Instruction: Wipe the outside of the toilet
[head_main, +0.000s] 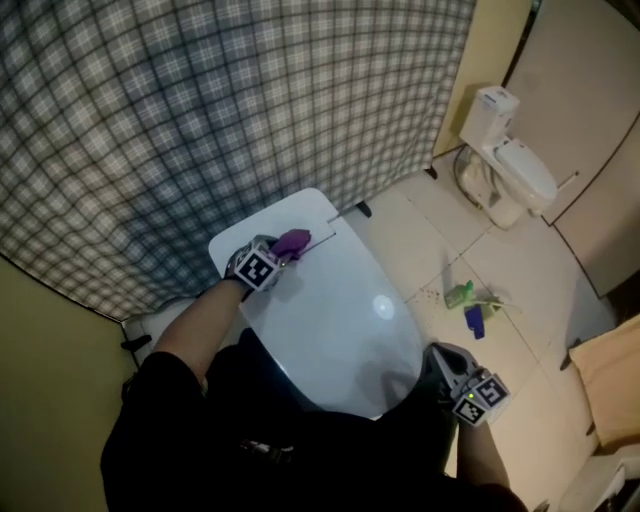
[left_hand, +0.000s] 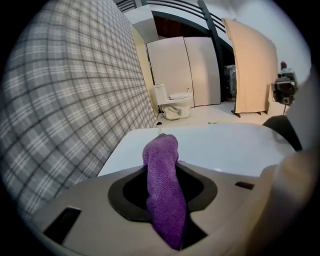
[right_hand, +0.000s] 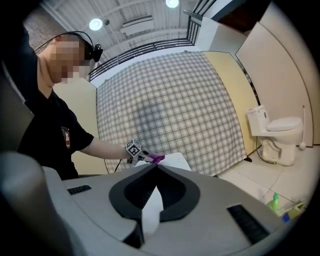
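A white toilet (head_main: 340, 320) with its lid down fills the middle of the head view. My left gripper (head_main: 285, 247) is shut on a purple cloth (head_main: 294, 241), which rests on the white top near the toilet's back, by the checked curtain. In the left gripper view the purple cloth (left_hand: 162, 185) sticks out between the jaws of the left gripper (left_hand: 162, 150) over the white surface (left_hand: 220, 145). My right gripper (head_main: 448, 362) hangs off the toilet's front right, apart from it. Its own view shows the right gripper (right_hand: 154, 175) shut on a white strip (right_hand: 151, 212) of paper or cloth.
A checked curtain (head_main: 200, 110) hangs close behind the toilet. A second toilet (head_main: 505, 165) stands at the far right against pale panels. A green bottle (head_main: 460, 294) and a blue one (head_main: 474, 321) lie on the tiled floor to the right. A tan board (head_main: 612, 375) leans at the right edge.
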